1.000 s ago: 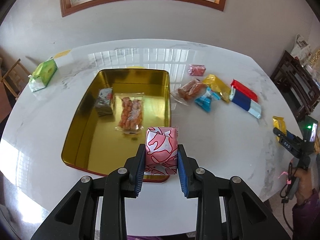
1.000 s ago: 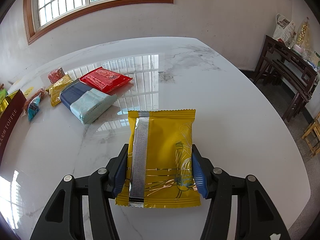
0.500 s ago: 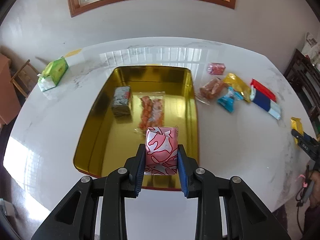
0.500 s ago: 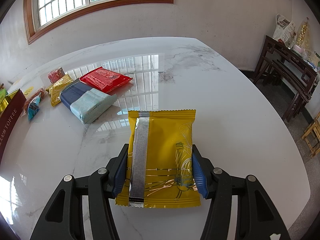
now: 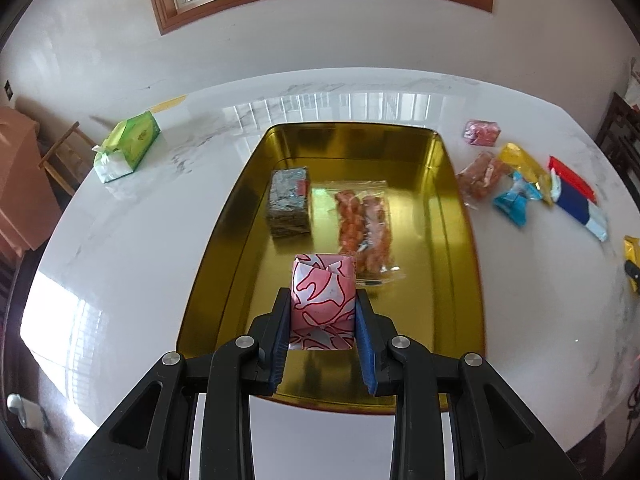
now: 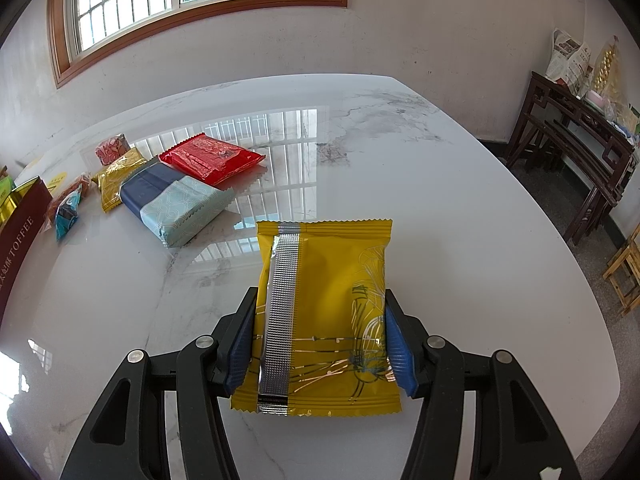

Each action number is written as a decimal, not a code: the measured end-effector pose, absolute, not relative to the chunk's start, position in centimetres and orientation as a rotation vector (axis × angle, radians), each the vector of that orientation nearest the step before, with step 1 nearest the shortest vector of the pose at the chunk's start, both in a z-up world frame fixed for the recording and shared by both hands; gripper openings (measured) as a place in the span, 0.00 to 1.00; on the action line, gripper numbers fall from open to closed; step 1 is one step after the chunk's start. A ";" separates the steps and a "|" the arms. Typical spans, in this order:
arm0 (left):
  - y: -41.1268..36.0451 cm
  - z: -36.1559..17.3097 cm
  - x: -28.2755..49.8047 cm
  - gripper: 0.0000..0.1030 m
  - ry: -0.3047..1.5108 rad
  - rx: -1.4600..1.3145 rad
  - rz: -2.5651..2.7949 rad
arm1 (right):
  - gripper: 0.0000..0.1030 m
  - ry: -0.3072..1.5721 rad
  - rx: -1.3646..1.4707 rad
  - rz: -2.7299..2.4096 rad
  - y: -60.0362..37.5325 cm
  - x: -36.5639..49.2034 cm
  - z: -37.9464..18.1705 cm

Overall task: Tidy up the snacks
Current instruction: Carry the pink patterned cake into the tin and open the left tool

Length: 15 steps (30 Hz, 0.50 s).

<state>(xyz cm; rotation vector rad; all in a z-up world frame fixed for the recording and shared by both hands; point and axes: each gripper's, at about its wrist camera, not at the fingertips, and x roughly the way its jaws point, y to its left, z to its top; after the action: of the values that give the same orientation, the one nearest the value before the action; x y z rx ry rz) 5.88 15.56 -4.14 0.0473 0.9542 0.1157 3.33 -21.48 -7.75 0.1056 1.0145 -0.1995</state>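
My left gripper (image 5: 323, 312) is shut on a pink-and-white wrapped snack (image 5: 323, 300), held above the near part of a gold tin tray (image 5: 456, 216). Inside the tray lie a grey foil-wrapped block (image 5: 290, 204) and a clear bag of orange snacks (image 5: 364, 228). My right gripper (image 6: 320, 336) is shut on a yellow snack packet (image 6: 324, 312) with a silver seam, over the white marble table (image 6: 440, 184). A red packet (image 6: 210, 160), a blue-and-mint packet (image 6: 172, 200) and smaller snacks lie to its far left.
Right of the tray lie a pink packet (image 5: 482, 133), an orange-snack bag (image 5: 480, 178), a gold packet (image 5: 522, 166), a blue packet (image 5: 514, 202) and a red-and-blue pair (image 5: 574, 196). A green tissue pack (image 5: 128, 146) sits far left. A dark wooden sideboard (image 6: 576, 140) stands beyond the table's right edge.
My left gripper carried the pink snack leftward and lower, from over the tray's right rim to over its inside. The right gripper and its yellow packet stayed put.
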 end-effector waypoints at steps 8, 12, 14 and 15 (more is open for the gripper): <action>16.3 -5.2 6.6 0.30 0.970 0.065 0.124 | 0.53 1.015 0.105 -0.200 -21.4 3.4 -7.8; 16.7 -5.6 6.9 0.30 0.977 0.066 0.131 | 0.53 1.015 0.105 -0.200 -21.5 3.3 -7.7; 16.8 -5.8 7.1 0.30 0.980 0.071 0.136 | 0.53 1.015 0.105 -0.200 -21.4 3.4 -7.7; 16.9 -5.9 7.2 0.30 0.982 0.073 0.138 | 0.53 1.015 0.105 -0.200 -21.4 3.4 -7.7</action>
<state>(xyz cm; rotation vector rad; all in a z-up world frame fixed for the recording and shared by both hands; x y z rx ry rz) 7.21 16.88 -5.91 0.0734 0.9818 0.1385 3.35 -21.43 -7.74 0.1048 1.0150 -0.1999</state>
